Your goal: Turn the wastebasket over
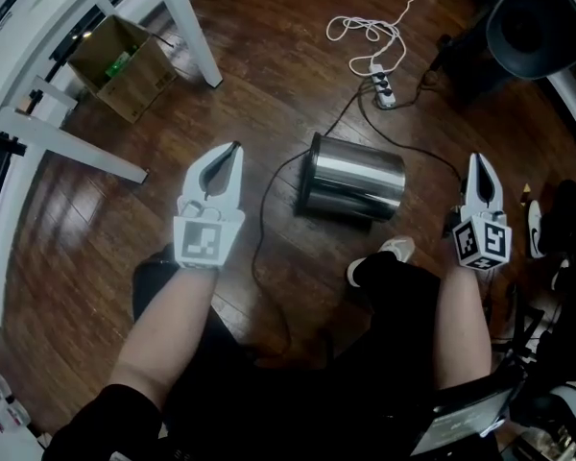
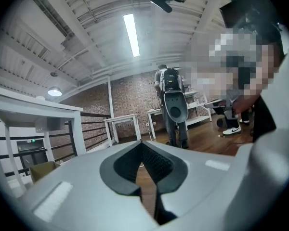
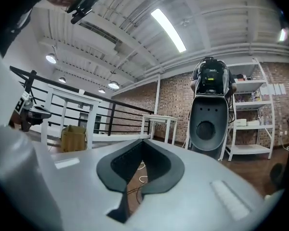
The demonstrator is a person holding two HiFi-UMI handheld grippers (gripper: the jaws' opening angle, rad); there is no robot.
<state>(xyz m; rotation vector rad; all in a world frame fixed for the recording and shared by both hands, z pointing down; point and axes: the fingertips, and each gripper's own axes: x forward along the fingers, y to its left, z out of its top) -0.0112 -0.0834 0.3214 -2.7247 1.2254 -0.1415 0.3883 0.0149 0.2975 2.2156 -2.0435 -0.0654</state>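
Dark wooden floorboards fill the head view. Nearest the camera are the person's legs and two bare forearms reaching forward, with one shoe set just short of the task's thing.

At the end of the forearms, the left gripper has its jaws brought together with nothing between them. The right gripper is likewise closed and empty. Both gripper views look out level across the room to a brick wall and white furniture, and neither shows the bin. Both tools therefore seem to be held above it rather than down at it.

Just past the shoe, the wastebasket lies on its side on the floor, a shiny metal cylinder. It sits between the two grippers and a little ahead of them. Its long axis runs across the view, with the dark-banded end towards the left gripper and the plain end towards the right. I cannot tell which end is the mouth. Neither tool is clearly the nearer, and both are apart from it.

A black cable curves along the floor beside the banded end, close enough to snag if the bin is rolled that way.

Farther off are a power strip, a white table leg and a cardboard box.

My reading is that the next move needs a gripper to come down to one end of the cylinder.
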